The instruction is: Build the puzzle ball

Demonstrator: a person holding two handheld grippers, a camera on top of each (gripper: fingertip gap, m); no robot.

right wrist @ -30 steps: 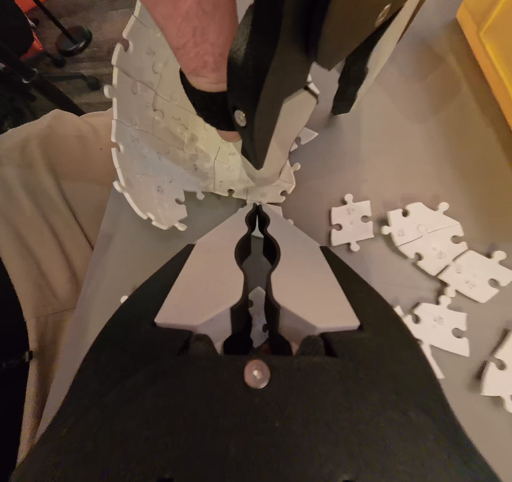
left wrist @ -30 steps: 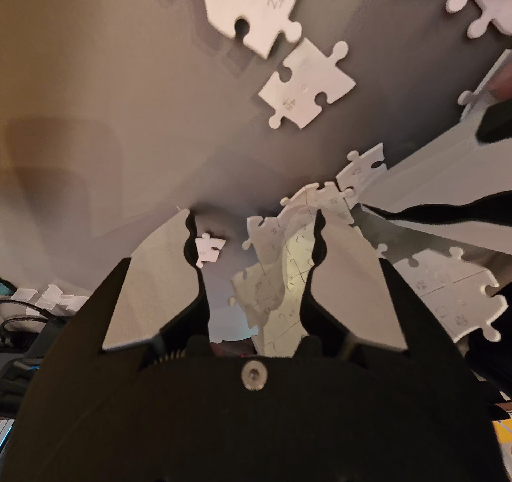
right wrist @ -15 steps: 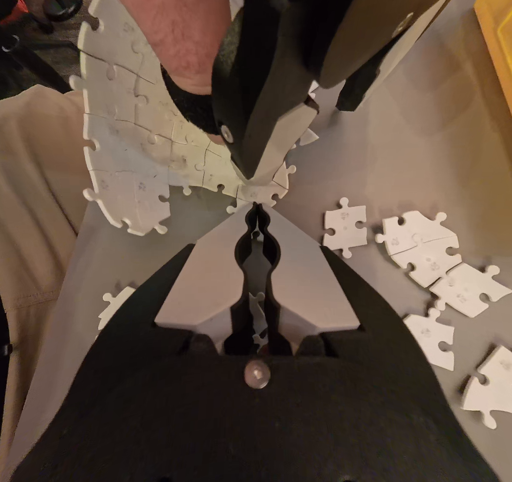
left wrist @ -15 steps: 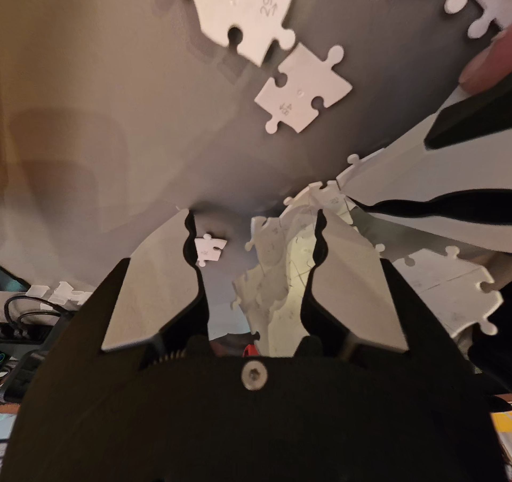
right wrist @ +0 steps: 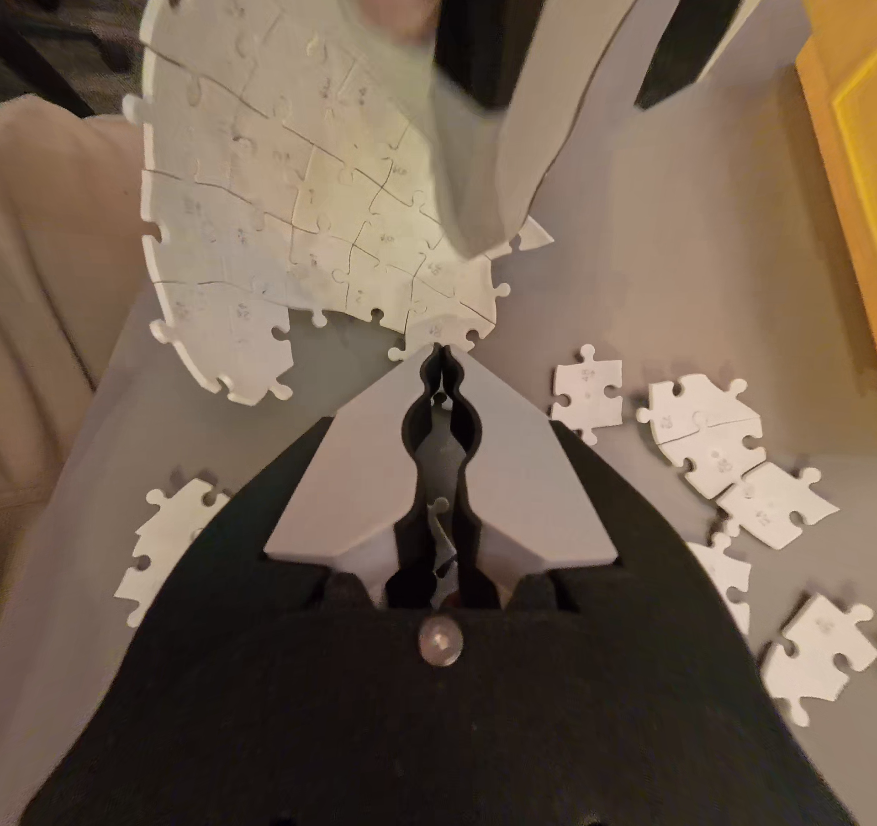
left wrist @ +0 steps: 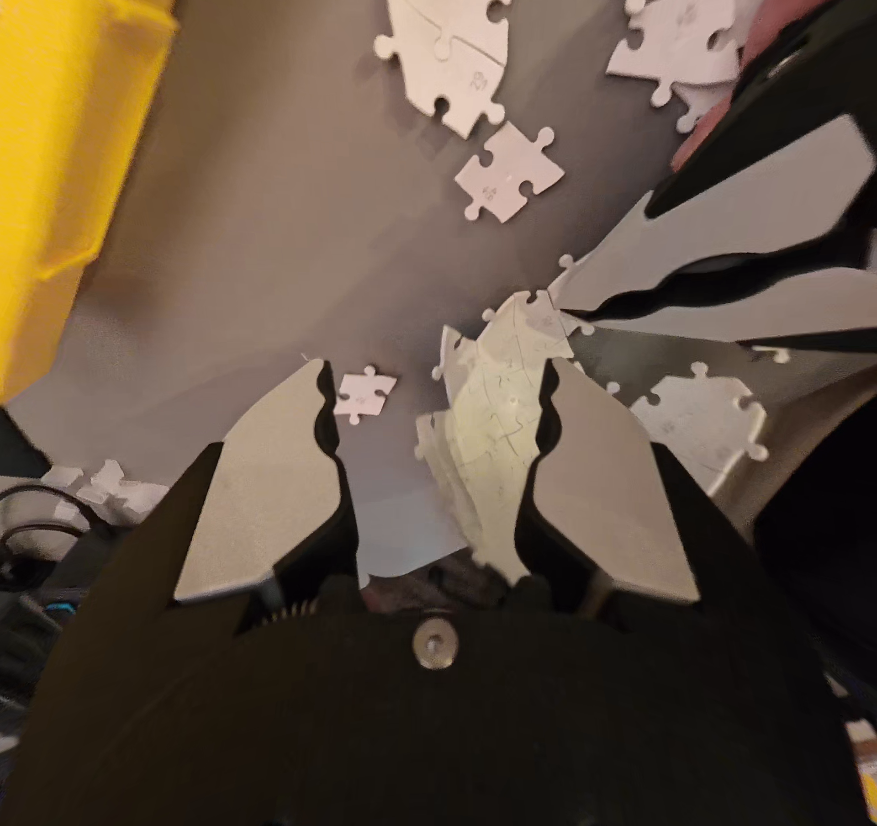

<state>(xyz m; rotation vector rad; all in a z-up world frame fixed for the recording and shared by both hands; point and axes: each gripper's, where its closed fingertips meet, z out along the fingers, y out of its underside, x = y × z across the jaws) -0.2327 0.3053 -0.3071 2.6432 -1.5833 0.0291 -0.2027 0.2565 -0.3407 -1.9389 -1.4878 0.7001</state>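
The right gripper (right wrist: 441, 352) is pinched shut on the bottom edge piece of the shell (right wrist: 303, 205), a curved, half-built sheet of white pieces held above the grey table (right wrist: 664, 257). The left gripper (left wrist: 434, 369) is spread wide; the shell's edge runs between its fingers, lying against the right one. Loose pieces (right wrist: 588, 392) lie flat to the right, one (left wrist: 363, 395) just past the left fingertip. Farther off stands a yellow bin (left wrist: 61, 138).
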